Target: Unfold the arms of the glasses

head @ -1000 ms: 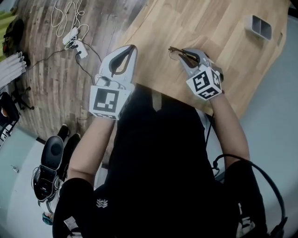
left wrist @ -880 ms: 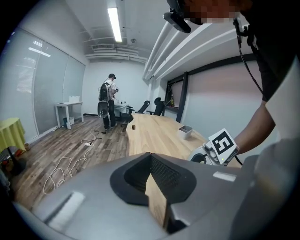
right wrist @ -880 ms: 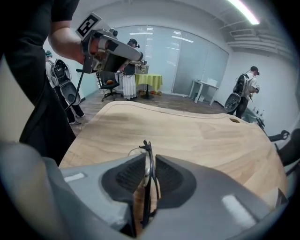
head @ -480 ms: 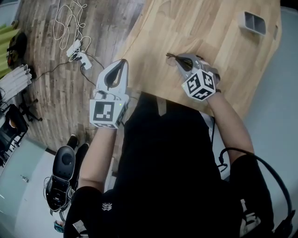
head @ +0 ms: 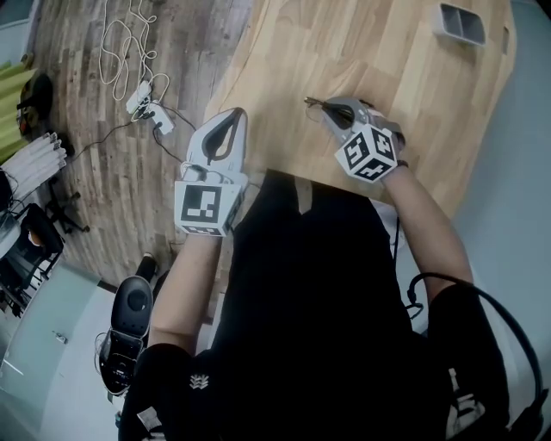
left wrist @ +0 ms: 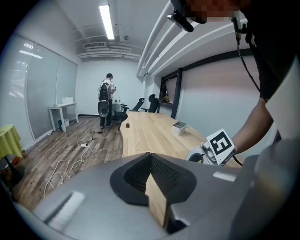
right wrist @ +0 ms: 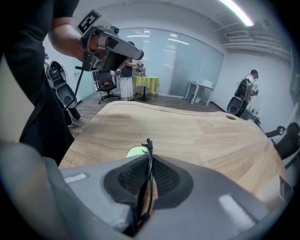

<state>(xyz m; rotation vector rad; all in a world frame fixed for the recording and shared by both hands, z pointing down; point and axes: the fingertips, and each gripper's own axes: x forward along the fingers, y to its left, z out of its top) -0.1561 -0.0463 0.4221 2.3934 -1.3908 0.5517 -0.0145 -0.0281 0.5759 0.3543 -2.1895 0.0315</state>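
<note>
glasses (head: 320,104) with a thin dark frame sit just over the near part of the wooden table (head: 387,52), pinched in the right gripper (head: 337,110). its jaws have just been closing, and in the right gripper view the pads press on the frame (right wrist: 148,168) from both sides, with only a narrow gap left between them. a pale green lens (right wrist: 135,151) shows past the tips, close to the tabletop. the left gripper (head: 229,119) hangs well to the left of the glasses, at the table's near edge, its jaws together with nothing in them (left wrist: 157,187). a small grey box (head: 461,21) stands at the far end of the table, and white cables (head: 129,34) lie on the wooden floor (head: 95,164) beside it.
</note>
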